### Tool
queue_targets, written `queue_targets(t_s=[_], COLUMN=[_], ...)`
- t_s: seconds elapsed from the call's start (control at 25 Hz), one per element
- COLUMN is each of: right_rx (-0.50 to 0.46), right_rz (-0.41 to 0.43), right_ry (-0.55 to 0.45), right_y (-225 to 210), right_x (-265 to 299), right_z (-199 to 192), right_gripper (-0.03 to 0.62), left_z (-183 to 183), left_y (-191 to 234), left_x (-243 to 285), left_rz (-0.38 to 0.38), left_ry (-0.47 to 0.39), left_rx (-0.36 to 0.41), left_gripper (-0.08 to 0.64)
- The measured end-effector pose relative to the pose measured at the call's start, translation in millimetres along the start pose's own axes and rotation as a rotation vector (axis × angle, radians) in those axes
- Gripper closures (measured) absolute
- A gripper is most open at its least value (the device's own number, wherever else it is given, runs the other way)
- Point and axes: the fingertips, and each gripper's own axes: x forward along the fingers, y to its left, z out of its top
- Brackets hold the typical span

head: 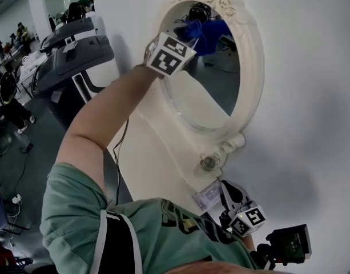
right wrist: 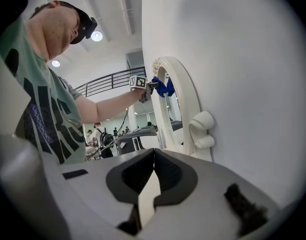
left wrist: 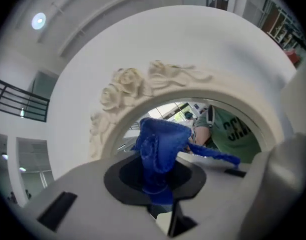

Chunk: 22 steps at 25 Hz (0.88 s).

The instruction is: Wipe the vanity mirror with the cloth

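Observation:
An oval vanity mirror (head: 212,84) in an ornate white frame (head: 252,67) hangs on a white wall. My left gripper (head: 189,34) is raised to the mirror's top and is shut on a blue cloth (head: 208,33), which lies bunched against the glass just under the carved roses. In the left gripper view the cloth (left wrist: 160,144) stands up out of the left gripper (left wrist: 160,171), with the rose carving (left wrist: 125,86) above it. My right gripper (head: 230,197) hangs low, below the mirror's foot, shut and empty. In the right gripper view the right gripper (right wrist: 153,153) has the mirror (right wrist: 175,104) and the cloth (right wrist: 165,87) above it.
Grey treadmill-like machines (head: 72,53) stand to the left behind my raised arm. A small round knob (head: 209,162) and a paper tag (head: 208,196) sit at the mirror's base. A black device (head: 289,244) is at the lower right. People (head: 17,33) stand far off.

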Motion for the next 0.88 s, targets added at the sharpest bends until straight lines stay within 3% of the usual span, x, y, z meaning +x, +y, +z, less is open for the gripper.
queue_targets(t_s=[0.12, 0.28, 0.72, 0.88], right_rx=[0.005, 0.001, 0.003, -0.002], right_rz=[0.005, -0.013, -0.034, -0.037], right_ry=[-0.032, -0.042, -0.046, -0.024], right_y=[-1.2, -8.5, -10.6, -10.1], right_x=[0.0, -5.8, -19.7, -21.3], right_z=[7.5, 8.3, 8.9, 3.0], right_gripper=[0.58, 0.58, 0.58, 0.58], left_z=[21.6, 34.8, 53.0, 50.6], left_y=[50.5, 79.8, 40.2, 24.6], left_x=[17.4, 28.8, 39.7, 35.0], left_rz=[0.081, 0.13, 0.101, 0.091], left_ry=[0.043, 0.125, 0.128, 0.132], left_rx=[-0.074, -0.046, 0.033, 0.173], left_gripper=[0.482, 0.482, 0.482, 0.485])
